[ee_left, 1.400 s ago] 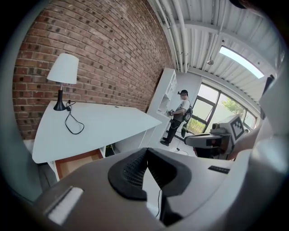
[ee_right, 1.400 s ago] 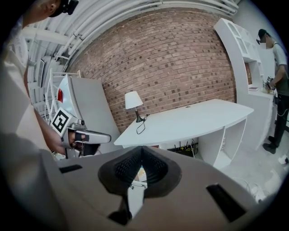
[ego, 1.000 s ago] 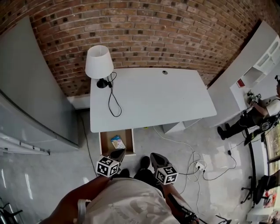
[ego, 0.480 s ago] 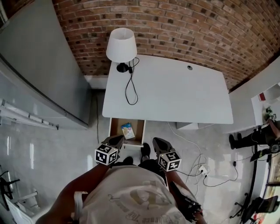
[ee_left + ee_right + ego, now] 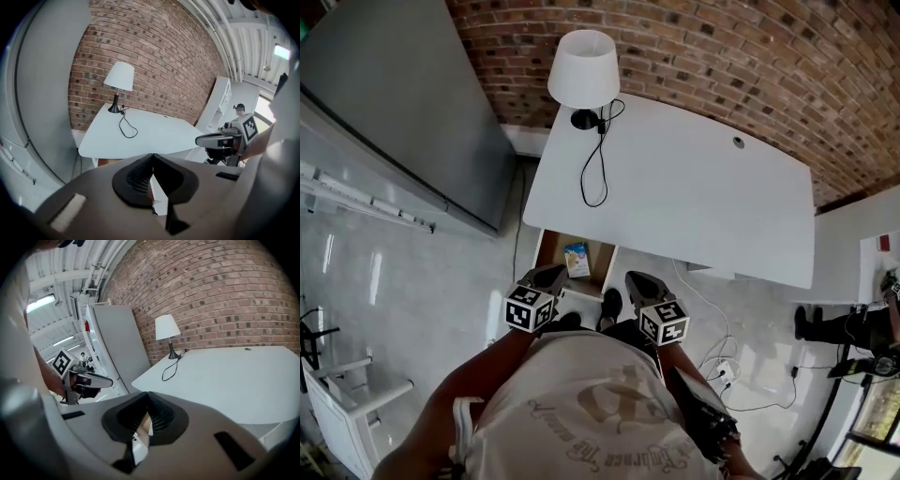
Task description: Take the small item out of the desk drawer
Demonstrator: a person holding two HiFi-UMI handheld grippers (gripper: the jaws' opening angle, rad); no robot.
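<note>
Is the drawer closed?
No, the drawer is pulled out from under the desk, with a small item lying inside.

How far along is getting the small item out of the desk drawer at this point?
Done: the drawer stands open under the desk. In hand: nothing; the left claw and right claw are both shut and empty, held near the drawer's front. Left: reach in, grip the small item lying inside, and lift it out.

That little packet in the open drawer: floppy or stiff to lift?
The packet looks small and thin, so probably light and a bit floppy. It lies flat on the drawer floor, so it may slide rather than lift.
</note>
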